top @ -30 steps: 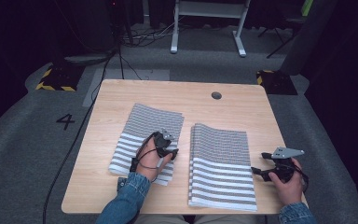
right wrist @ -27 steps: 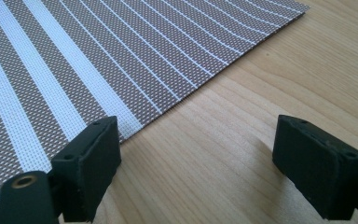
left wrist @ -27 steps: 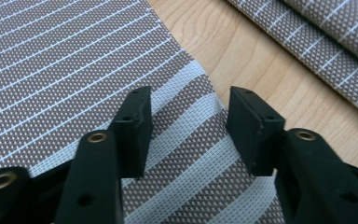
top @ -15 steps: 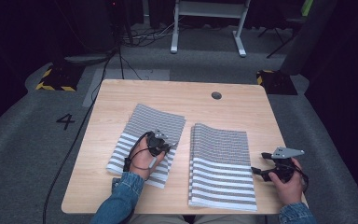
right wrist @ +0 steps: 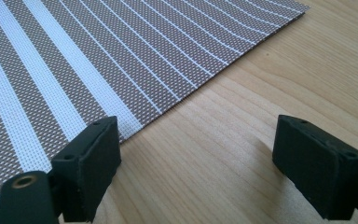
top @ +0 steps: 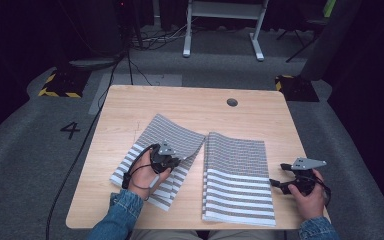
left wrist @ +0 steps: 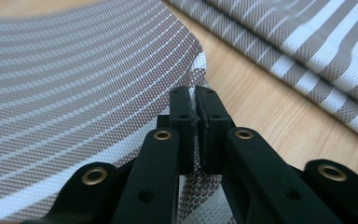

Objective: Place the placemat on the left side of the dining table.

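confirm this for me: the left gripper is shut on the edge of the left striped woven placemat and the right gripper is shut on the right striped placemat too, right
Only the last part is wrong. The right gripper is open, jaws wide apart over bare wooden table beside the right striped woven placemat, as the right gripper view shows. The left gripper is shut on the left striped woven placemat.

Grey carpet floor (top: 25, 150), dark surroundings

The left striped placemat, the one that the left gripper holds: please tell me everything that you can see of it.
The left striped woven placemat is grey-brown with white stripes, thin at its far end and broad at its near end, of a mesh-like weave. It lies askew on the light wooden table. The left gripper is shut on its right edge, and the mat bows upward there. Its lifted edge reaches the right striped placemat, though contact is unclear.
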Tool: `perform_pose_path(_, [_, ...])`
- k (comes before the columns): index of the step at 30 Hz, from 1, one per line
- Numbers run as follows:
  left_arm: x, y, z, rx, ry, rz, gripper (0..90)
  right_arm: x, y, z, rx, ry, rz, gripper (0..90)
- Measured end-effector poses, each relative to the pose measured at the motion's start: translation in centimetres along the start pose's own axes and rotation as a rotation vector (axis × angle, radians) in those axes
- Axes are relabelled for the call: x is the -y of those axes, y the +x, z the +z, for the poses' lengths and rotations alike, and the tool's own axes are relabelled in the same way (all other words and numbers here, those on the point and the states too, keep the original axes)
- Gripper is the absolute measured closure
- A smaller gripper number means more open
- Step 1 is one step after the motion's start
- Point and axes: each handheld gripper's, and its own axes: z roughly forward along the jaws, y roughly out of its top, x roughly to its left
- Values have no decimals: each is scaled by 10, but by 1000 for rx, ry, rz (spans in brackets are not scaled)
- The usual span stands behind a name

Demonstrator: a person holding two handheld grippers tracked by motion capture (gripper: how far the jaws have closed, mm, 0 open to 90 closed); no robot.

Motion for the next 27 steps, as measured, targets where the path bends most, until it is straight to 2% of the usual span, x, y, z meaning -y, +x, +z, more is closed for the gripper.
perform_pose_path(3, [-6, 5, -14, -14, -47, 1, 865, 0, 0, 0, 0, 0, 0, 153])
perform_pose_path(5, [-10, 9, -23, -6, -67, -4, 865, 0, 0, 0, 0, 0, 0, 153])
perform_pose_path(7, [-13, 14, -31, -14, -103, -27, 866, 0, 0, 0, 0, 0, 0, 153])
perform_pose_path(12, [-18, 30, -49, -33, -163, -53, 867, 0, 0, 0, 0, 0, 0, 153])
perform_pose_path(13, [-18, 30, -49, -33, -163, -53, 867, 0, 0, 0, 0, 0, 0, 153])
perform_pose_path(14, [-19, 39, -55, -44, -180, -67, 867, 0, 0, 0, 0, 0, 0, 153])
perform_pose_path(17, [-20, 52, -63, -89, -211, -81, 867, 0, 0, 0, 0, 0, 0, 153])
perform_pose_path(23, [-20, 80, -77, -156, -232, -106, 867, 0, 0, 0, 0, 0, 0, 153])
perform_pose_path(27, [-21, 99, -85, -218, -244, -118, 867, 0, 0, 0, 0, 0, 0, 153])
